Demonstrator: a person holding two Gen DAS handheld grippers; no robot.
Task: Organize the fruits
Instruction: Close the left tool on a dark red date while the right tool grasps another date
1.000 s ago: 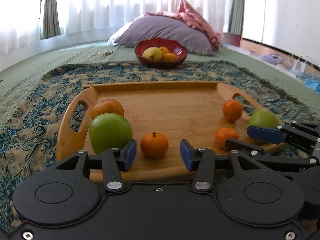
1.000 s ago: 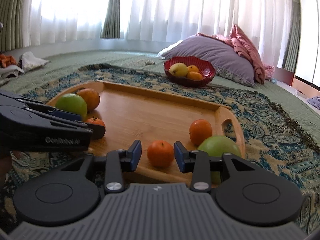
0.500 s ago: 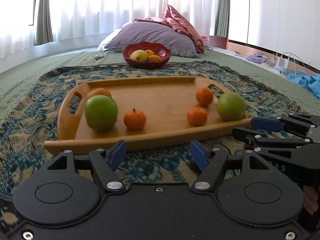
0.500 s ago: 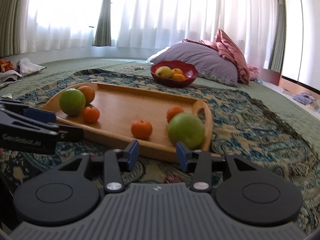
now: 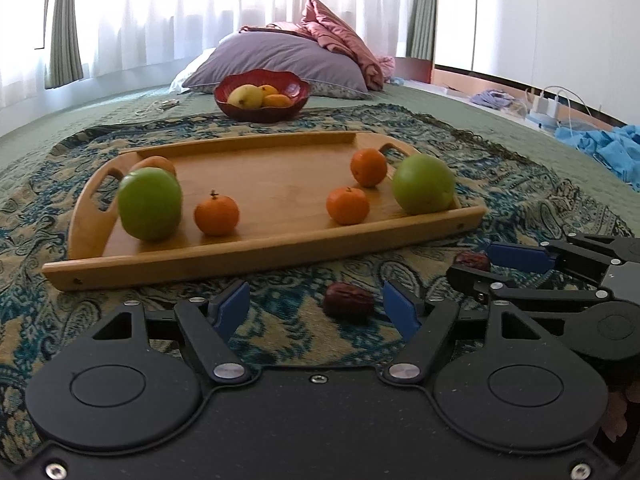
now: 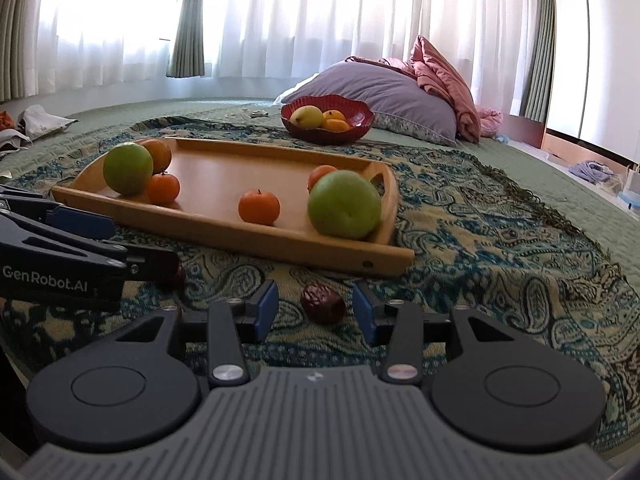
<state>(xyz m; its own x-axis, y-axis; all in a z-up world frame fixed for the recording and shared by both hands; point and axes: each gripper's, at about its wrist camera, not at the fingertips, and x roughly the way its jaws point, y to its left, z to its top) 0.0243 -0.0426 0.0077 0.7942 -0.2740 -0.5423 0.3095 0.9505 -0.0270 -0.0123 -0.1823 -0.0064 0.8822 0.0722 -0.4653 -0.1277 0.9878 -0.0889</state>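
A wooden tray [image 5: 280,236] lies on a patterned rug and holds two green apples [image 5: 150,204] [image 5: 424,190], three small tangerines [image 5: 216,214] and an orange [image 5: 154,164]. My left gripper [image 5: 316,310] is open over the rug in front of the tray, with a dark red date [image 5: 348,302] between its fingers. My right gripper [image 6: 314,312] is open with another red date [image 6: 323,303] between its fingers. Each gripper shows in the other's view: the right one [image 5: 492,264], the left one [image 6: 132,244].
A red bowl [image 5: 262,96] with yellow and orange fruit stands behind the tray. Behind it lie a purple pillow [image 5: 280,60] and pink bedding. Blue cloth [image 5: 600,148] and chargers lie at the far right. Clothes [image 6: 36,120] lie at the far left.
Both grippers have pulled back from the tray to the rug in front of it, each opening wider. Two dates have come into view between the fingers.
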